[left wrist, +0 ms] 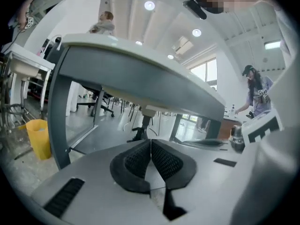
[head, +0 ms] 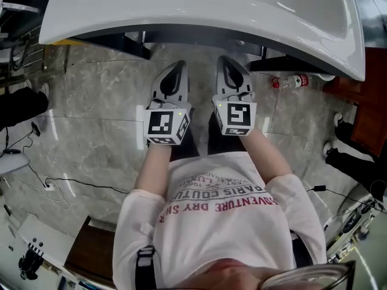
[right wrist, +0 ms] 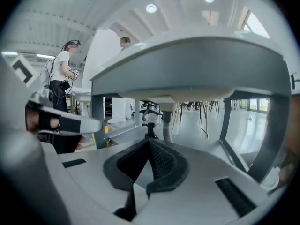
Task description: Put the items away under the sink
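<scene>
The white sink (head: 199, 11) spans the top of the head view, with its grey frame legs (head: 136, 46) beneath. Just below the sink's front edge, my left gripper (head: 179, 66) and right gripper (head: 225, 61) are held side by side and point under it. Both are shut and hold nothing. The left gripper view has its black pads (left wrist: 161, 161) pressed together under the sink's underside (left wrist: 140, 78). In the right gripper view the pads (right wrist: 161, 163) also meet, facing the drain pipe (right wrist: 166, 118). A clear bottle with a red label (head: 289, 81) lies on the floor under the sink's right end.
The floor is grey stone tile (head: 91, 132). A yellow bin (left wrist: 39, 137) stands left of the sink's frame. Cables (head: 60, 183) trail over the floor at the left. People stand at tables in the background (left wrist: 255, 90). A dark shoe (head: 21, 104) is at the left edge.
</scene>
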Demonstrator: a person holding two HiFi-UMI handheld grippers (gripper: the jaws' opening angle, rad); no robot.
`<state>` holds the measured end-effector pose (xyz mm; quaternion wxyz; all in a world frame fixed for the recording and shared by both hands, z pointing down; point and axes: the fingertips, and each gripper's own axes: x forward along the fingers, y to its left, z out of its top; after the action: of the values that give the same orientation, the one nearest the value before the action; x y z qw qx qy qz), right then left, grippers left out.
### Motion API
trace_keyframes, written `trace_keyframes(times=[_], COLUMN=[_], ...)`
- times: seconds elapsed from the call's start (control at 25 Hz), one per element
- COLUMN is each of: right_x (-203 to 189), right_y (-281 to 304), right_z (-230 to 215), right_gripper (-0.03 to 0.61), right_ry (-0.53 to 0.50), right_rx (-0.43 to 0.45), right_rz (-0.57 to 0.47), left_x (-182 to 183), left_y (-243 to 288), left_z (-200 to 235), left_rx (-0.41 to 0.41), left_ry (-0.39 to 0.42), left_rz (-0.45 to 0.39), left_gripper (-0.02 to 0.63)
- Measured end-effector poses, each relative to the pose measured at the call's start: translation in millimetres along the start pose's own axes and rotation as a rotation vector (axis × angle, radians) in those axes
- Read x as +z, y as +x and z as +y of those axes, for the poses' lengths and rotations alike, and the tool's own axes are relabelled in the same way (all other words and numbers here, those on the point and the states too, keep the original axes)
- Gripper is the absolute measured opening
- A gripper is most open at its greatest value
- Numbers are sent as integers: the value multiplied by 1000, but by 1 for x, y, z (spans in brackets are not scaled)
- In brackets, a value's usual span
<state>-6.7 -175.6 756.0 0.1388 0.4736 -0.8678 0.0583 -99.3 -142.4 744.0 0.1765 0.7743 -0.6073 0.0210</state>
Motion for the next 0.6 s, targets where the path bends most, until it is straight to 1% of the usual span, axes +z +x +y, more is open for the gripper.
trace_keyframes(times=[0.08,0.16,0.24,0.36,0.48,0.6], right_x=[29,66,107,169,232,291], right_y=[-21,-38,-52,-74,-92,-112], right_z=[3,5,3,-4,-9,-15], right_gripper=[25,25,25,25,25,25], right_ry=[-9,3,13,31,54,80], right_rx=[18,34,34,13,-18,-63], right_rz=[15,13,8,11,13,-5], left_x=[34,72,111,171,233,290], left_y=[-14,-25,-34,-47,-63,-79], left_z=[-15,-27,-37,-53,-64,-76], left_rx=[-2,5,13,7,-1,-28], left_ry=[26,57,43,-6,1,25], left_rz=[1,-6,-11,-14,-7,-9], left_gripper=[23,23,23,23,23,23])
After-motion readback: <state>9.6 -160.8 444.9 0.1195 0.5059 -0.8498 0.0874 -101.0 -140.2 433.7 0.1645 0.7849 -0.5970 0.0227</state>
